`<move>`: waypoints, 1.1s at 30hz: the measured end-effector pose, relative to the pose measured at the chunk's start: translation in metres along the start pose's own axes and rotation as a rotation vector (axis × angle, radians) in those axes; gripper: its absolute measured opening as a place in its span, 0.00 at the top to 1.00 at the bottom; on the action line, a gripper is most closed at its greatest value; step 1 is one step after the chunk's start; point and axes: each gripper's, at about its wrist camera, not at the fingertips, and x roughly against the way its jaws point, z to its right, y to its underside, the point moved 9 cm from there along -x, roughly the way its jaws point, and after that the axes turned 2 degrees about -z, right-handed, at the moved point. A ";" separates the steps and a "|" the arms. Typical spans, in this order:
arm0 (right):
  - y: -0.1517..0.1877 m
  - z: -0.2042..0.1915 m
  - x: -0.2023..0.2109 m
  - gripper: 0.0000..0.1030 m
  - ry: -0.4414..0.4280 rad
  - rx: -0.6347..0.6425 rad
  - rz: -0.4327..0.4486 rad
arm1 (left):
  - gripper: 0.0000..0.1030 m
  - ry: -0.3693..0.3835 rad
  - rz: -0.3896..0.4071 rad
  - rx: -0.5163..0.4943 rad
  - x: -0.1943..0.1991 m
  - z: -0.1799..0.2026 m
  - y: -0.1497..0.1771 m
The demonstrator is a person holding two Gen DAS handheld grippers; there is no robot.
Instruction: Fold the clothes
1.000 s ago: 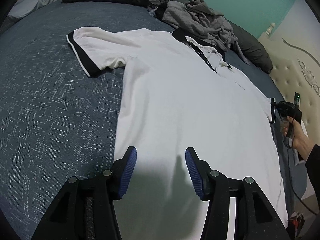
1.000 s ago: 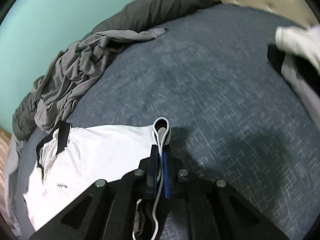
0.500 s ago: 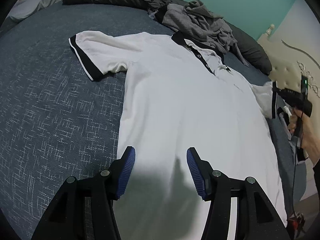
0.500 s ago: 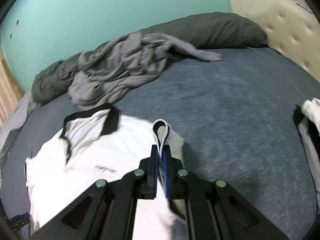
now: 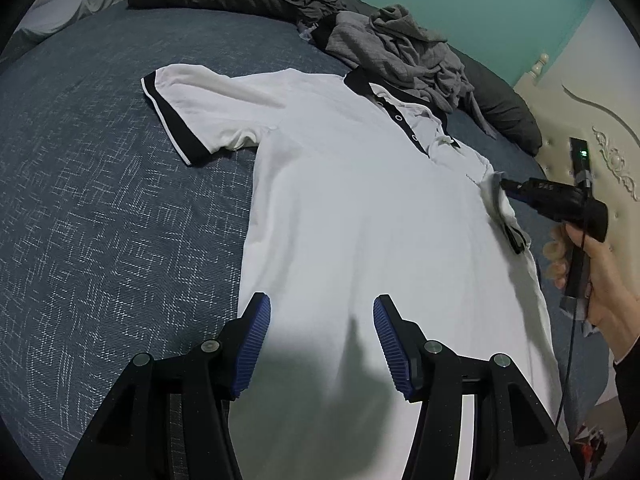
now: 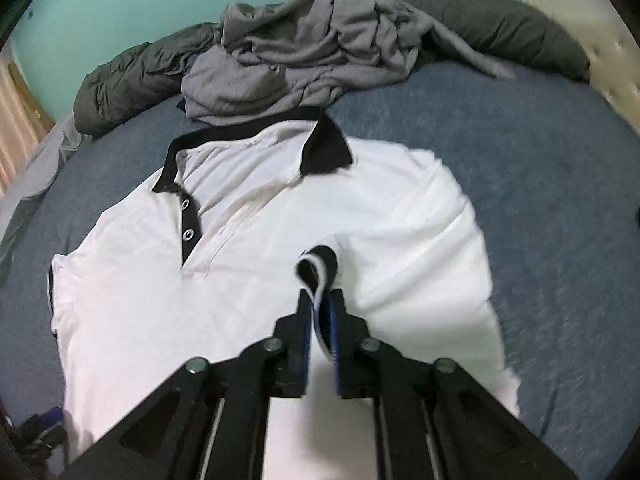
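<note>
Lying face up on the bed, the polo has its left sleeve spread flat while the other one is being carried inward. Over the polo's lower half hovers the left hand-held gripper, its blue pads wide apart and holding nothing; it pins no cloth, so I judge the body could drag or bunch if the fold pulls on it. To the right, the right hand-held gripper is pinched tight on the black-trimmed cuff, which loops up out of the jaws over the chest. That grip takes only the cuff edge, so the sleeve may slip free, or land twisted with a crooked crease at the shoulder. A release too near the placket would likely leave the fold uneven. The bed has a blue-grey woven cover, soft and likely grippy, so cloth will not slide easily. A grey heap of clothes sits touching the collar, with a dark pillow behind, a teal wall, and a cream tufted headboard at right.
</note>
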 end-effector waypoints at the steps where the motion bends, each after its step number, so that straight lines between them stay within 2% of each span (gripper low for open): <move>1: -0.001 0.000 0.005 0.82 -0.012 -0.008 0.014 | 0.44 0.001 0.002 0.000 0.001 0.000 0.000; 4: -0.011 0.009 0.033 0.77 -0.088 -0.063 0.092 | 0.44 0.004 0.006 0.004 0.003 0.000 -0.001; 6: -0.019 0.027 0.054 0.59 -0.105 -0.112 0.159 | 0.44 0.006 0.009 0.008 0.004 0.000 -0.002; 9: -0.020 0.068 0.072 0.58 -0.097 -0.215 0.217 | 0.43 0.008 0.008 0.007 0.004 0.001 -0.001; 11: -0.012 0.089 0.070 0.58 -0.090 -0.254 0.190 | 0.43 0.008 0.005 0.004 0.003 0.003 0.000; 14: 0.006 0.104 0.055 0.68 -0.067 -0.254 0.124 | 0.43 0.006 0.002 0.000 0.001 0.004 0.001; 17: 0.024 0.096 0.037 0.76 -0.067 -0.216 0.058 | 0.43 0.002 -0.002 -0.006 -0.001 0.005 0.002; 22: 0.059 0.079 0.005 0.76 -0.025 -0.149 -0.066 | 0.43 0.002 -0.005 -0.002 -0.002 0.004 0.002; 26: 0.063 0.080 0.007 0.76 -0.001 -0.152 -0.046 | 0.42 0.006 0.004 -0.003 0.002 0.004 0.000; 28: 0.055 0.081 0.017 0.76 -0.011 -0.165 0.006 | 0.42 0.006 0.008 0.002 0.003 0.003 -0.001; 29: 0.054 0.082 0.017 0.76 -0.009 -0.168 0.007 | 0.42 0.007 0.008 0.004 0.003 0.003 -0.001; 32: 0.057 0.083 0.006 0.76 -0.025 -0.177 -0.075 | 0.42 0.008 0.011 0.009 0.003 0.002 -0.002; 33: 0.054 0.084 0.010 0.76 -0.027 -0.182 -0.053 | 0.42 0.008 0.012 0.010 0.004 0.002 -0.002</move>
